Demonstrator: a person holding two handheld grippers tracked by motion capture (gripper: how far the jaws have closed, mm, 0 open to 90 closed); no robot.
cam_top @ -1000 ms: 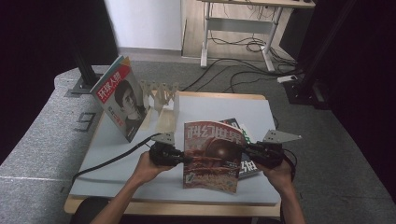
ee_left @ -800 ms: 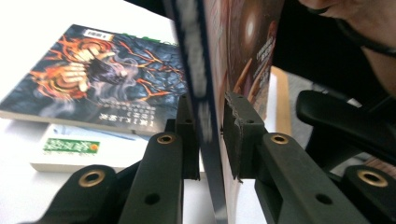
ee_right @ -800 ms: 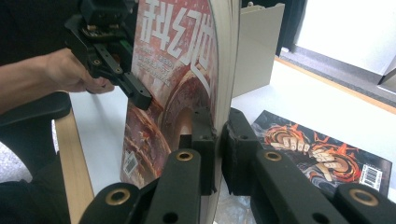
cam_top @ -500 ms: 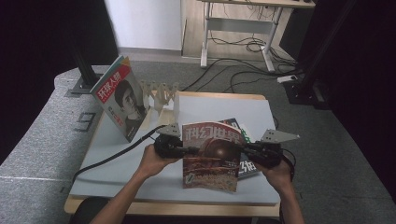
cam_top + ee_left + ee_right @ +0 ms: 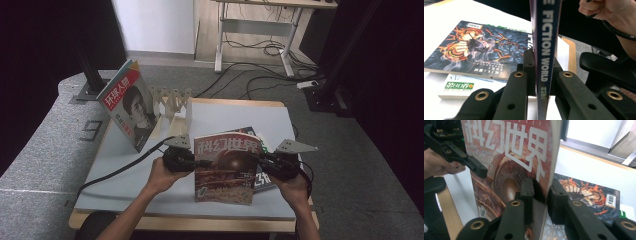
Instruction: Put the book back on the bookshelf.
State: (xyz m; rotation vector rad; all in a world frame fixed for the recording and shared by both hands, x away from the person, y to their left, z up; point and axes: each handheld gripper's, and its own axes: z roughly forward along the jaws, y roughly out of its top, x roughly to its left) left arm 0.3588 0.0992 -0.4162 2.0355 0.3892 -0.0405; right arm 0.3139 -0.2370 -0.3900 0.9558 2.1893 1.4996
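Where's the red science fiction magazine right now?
In the high view, the red magazine stands upright at the table's near middle, between left gripper and right gripper, before the flat magazines.

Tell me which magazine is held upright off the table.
The red-covered magazine, clamped at both edges; the portrait one leans on the rack, the others lie flat.
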